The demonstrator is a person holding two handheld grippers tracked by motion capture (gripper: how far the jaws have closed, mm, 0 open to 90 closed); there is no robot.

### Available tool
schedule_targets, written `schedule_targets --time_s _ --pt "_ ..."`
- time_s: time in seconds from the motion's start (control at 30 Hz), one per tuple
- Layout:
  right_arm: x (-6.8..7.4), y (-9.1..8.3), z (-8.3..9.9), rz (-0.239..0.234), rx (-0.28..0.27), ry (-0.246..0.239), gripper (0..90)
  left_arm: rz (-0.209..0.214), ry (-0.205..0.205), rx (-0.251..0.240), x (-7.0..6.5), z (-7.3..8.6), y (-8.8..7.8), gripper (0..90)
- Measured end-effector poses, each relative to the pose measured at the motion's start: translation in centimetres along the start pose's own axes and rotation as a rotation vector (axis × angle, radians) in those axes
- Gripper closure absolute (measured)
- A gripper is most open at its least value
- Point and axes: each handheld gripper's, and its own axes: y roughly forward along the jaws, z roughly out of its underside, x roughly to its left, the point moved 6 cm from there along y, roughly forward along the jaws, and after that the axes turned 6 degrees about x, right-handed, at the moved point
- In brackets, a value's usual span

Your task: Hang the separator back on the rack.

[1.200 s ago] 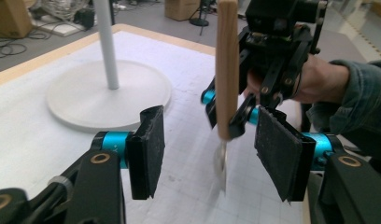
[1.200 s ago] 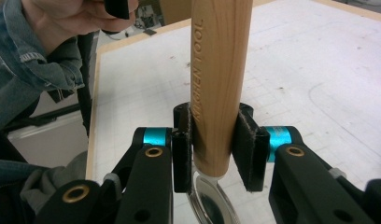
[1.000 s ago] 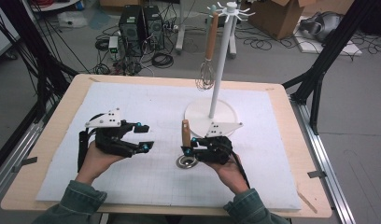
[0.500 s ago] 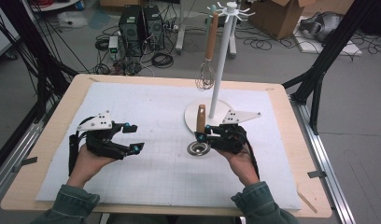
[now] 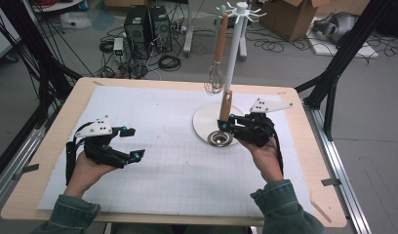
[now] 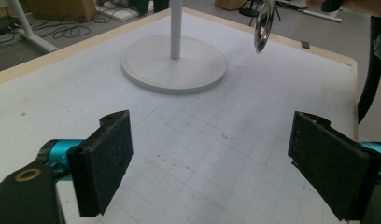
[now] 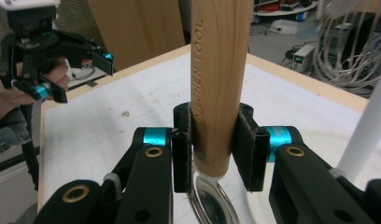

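Raised since the earlier frame: ladle point(image 5: 223, 117), clamped by right gripper point(image 5: 225, 126); left gripper point(image 5: 131, 144) empty, jaws just opened. Risk: stand point(image 5: 234, 58) knocked, whisk point(image 5: 215, 73) dislodged.

The strainer's point(image 7: 212, 205) bowl is cut off by the right gripper view's bottom edge.

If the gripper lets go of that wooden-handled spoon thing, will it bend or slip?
The wooden-handled utensil probably stays stiff: its thick handle stands straight in the right gripper. It likely won't slip easily, since the pads clamp bare wood from both sides. The shiny metal bowl hanging below may make it bottom-heavy, so it could swing.
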Motion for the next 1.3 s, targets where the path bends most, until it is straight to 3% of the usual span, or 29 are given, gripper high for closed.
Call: schedule_targets --time_s 0.53,1.3 --pt "-1.4 -1.1 -3.5 0.024 -0.016 -0.004 70.9 -0.033 -0.013 -0.004 0.6 0.2 -0.4 6.9" --pt "-2.1 -2.8 -8.3 0.052 -0.039 -0.027 70.9 -0.047 -0.022 -0.005 0.9 0.3 -0.7 6.2"
